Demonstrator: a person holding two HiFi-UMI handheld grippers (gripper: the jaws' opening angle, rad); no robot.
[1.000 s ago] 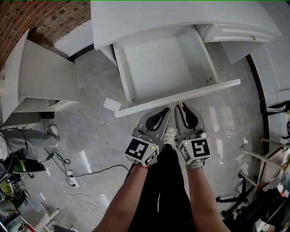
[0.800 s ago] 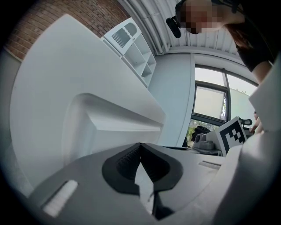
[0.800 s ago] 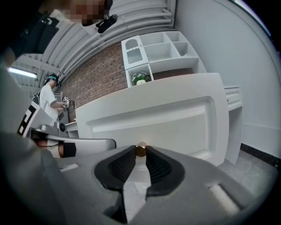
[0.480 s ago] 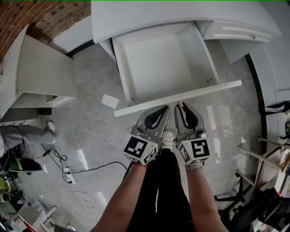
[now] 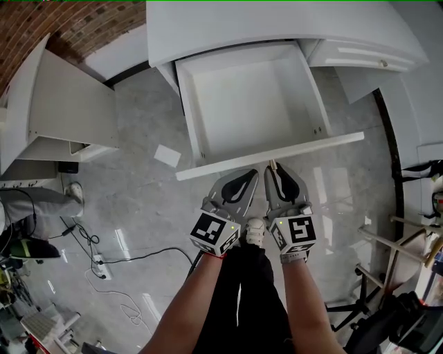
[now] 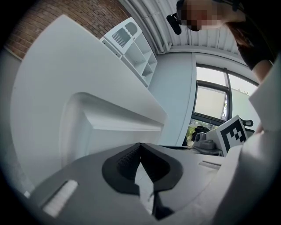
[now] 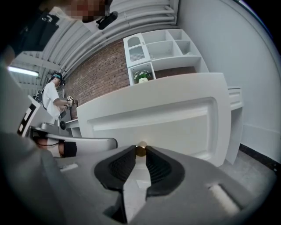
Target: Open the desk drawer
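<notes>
Clamping the right gripper [image 5: 273, 170] on the small brass knob [image 7: 141, 150] at the middle of the drawer front [image 5: 311, 146], pinching it between the very tips of the jaws. Holding the left gripper [image 5: 255, 170] just beside the right one and level with it, jaws pressed together tip to tip and gripping nothing. Pointing that left gripper at the same front panel, close under its lower edge in the head view, without showing whether touching or apart. Finding the drawer [image 5: 188, 104] pulled far out from under the front edge of the white desk [image 5: 277, 24], baring its white bottom and side walls from above. Jutting out over the grey tiled floor [image 5: 138, 200], front panel nearest the person. Lying on that floor near the drawer's left front corner, a white scrap of paper [image 5: 168, 156]. Trailing across the floor further left and nearer the person, a black cable [image 5: 149, 259]. Standing open at the desk's left end, a white cabinet door [image 5: 69, 104]. Sitting shut under the desk's right end, a second drawer [image 5: 356, 52]. Reaching in from the lower edge of the head view, two bare forearms [image 5: 308, 304], one behind each gripper, with black trousers [image 5: 252, 297] and a white shoe [image 5: 256, 228] between them. Showing behind the desk's left end, a red brick wall [image 5: 62, 21].
</notes>
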